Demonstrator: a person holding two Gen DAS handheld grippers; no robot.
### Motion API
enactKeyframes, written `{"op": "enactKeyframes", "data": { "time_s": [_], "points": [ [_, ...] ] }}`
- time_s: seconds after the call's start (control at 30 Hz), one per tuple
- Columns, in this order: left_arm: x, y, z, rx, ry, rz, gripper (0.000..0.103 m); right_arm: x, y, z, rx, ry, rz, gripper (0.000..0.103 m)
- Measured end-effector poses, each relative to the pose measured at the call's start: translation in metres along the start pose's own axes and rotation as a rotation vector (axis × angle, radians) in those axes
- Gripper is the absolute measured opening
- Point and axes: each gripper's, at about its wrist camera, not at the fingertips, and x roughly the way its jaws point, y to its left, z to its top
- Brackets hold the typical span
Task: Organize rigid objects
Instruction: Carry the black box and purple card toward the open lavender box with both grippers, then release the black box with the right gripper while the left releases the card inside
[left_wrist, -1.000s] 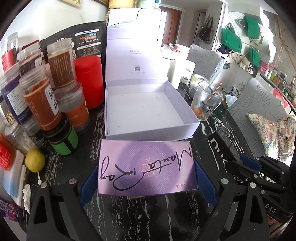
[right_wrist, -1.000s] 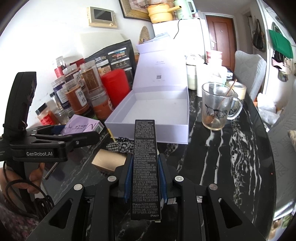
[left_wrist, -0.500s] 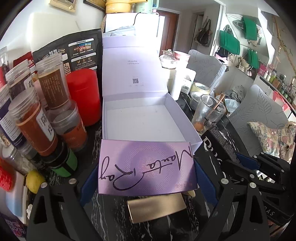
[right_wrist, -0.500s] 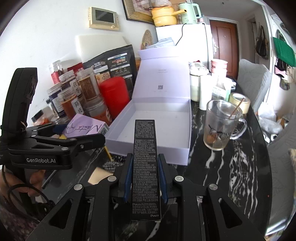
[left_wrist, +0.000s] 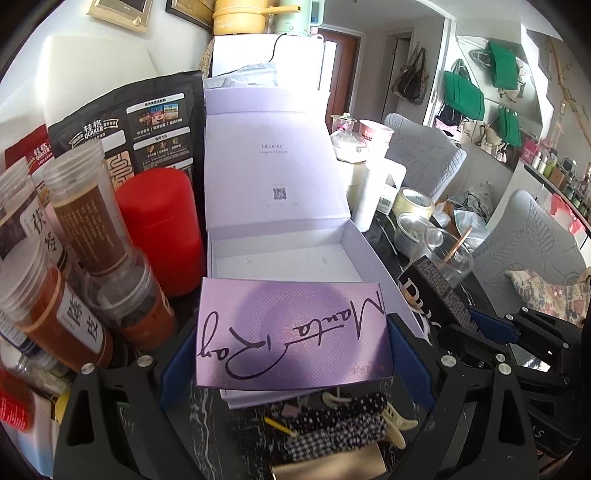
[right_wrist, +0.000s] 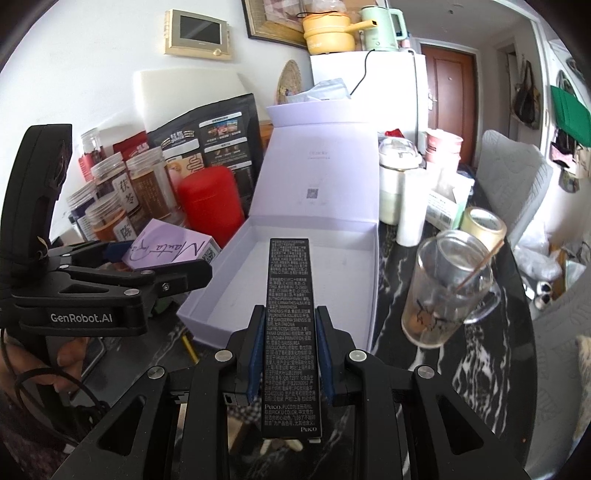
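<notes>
Midway through the task: the open lilac gift box (right_wrist: 314, 258) on the dark marble table (right_wrist: 461, 369) is empty, with both cartons yet to go in. The left gripper (left_wrist: 293, 338) clamps a flat purple carton (left_wrist: 291, 332) signed in script at the box's near edge. The right gripper (right_wrist: 290, 354) is clamped on a slim black printed carton (right_wrist: 290, 325) just short of its front wall.

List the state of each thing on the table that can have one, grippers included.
Lavender gift box: lid up, tray empty.
Purple box: held off the table.
Black carton: held off the table.
Left gripper: shut on the purple box.
Right gripper: shut on the black carton.
Glass mug: upright, stick inside.
Red canister: upright, closed.
</notes>
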Motion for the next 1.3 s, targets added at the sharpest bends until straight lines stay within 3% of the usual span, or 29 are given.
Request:
{"op": "enactKeyframes", "data": {
  "time_s": [0.77, 1.3],
  "points": [
    [0.051, 0.018, 0.087, -0.044, -0.078, -0.025, 0.094, 0.050, -0.024, 0.086, -0.002, -0.098, -0.066, 0.025],
    [0.118, 0.024, 0.085, -0.021, 0.054, 0.024, 0.094, 0.104, -0.042, 0.088, 0.025, 0.010, -0.125, 0.025]
  ]
}}
